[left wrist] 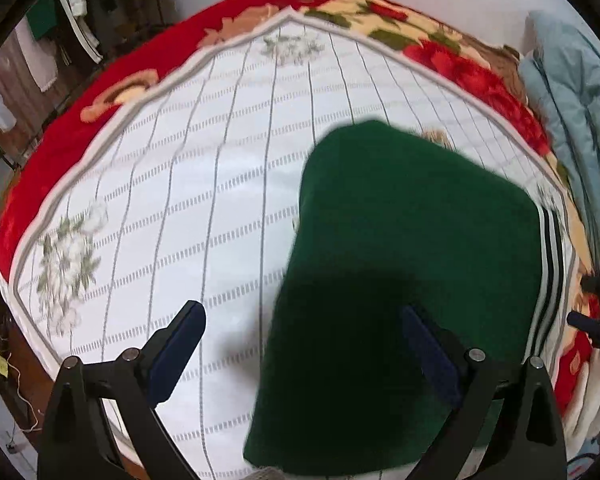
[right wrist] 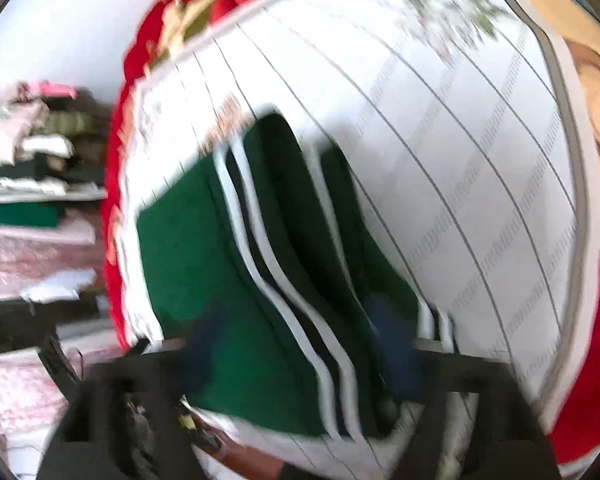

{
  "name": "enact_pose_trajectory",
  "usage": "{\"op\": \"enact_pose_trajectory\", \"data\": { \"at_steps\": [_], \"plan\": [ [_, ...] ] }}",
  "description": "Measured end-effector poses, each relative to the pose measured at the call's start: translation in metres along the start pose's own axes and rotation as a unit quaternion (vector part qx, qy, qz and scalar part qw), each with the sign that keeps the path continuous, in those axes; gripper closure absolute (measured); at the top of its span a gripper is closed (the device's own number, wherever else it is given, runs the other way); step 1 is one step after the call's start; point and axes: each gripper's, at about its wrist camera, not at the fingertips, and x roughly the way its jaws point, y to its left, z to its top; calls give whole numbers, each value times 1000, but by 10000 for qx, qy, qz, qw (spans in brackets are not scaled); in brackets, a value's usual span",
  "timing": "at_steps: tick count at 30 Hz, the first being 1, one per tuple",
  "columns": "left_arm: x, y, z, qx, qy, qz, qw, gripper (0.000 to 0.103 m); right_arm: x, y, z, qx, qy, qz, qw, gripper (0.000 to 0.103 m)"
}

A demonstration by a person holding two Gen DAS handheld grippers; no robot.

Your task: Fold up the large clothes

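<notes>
Folded dark green garment with white stripes (left wrist: 400,260) on white lined bedsheet (left wrist: 180,200), left hand-held gripper (left wrist: 304,344) jaws apart, right hand-held gripper (right wrist: 300,344) apart, blurred view alone shows shelved clothes (right wrist: 32,152).

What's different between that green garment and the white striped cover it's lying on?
The green garment is plain dark green with white and black side stripes; the white cover is pale with thin grey lines and faded flower prints. The garment is folded into a compact block; the cover lies spread out flat. The garment takes up only one corner of the cover, which is far larger. Both are soft fabric lying on the bed.
</notes>
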Motion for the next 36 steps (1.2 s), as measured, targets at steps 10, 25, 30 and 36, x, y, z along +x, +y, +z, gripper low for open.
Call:
{"op": "enact_pose_trajectory", "data": {
  "at_steps": [10,25,30,36],
  "plan": [
    [26,-6,59,88,-266,208,9994,3,74,7,66,183,-85,128,9997,93],
    [61,-24,94,379,276,-128,9988,3,32,-21,82,311,-357,-1269,9908,60],
    [138,-56,134,1022,653,-36,9926,3,9,-5,62,304,-331,-759,9961,60],
    [150,-51,138,1081,720,-271,9912,1,67,-2,33,-219,737,-1378,9875,61]
  ]
}}
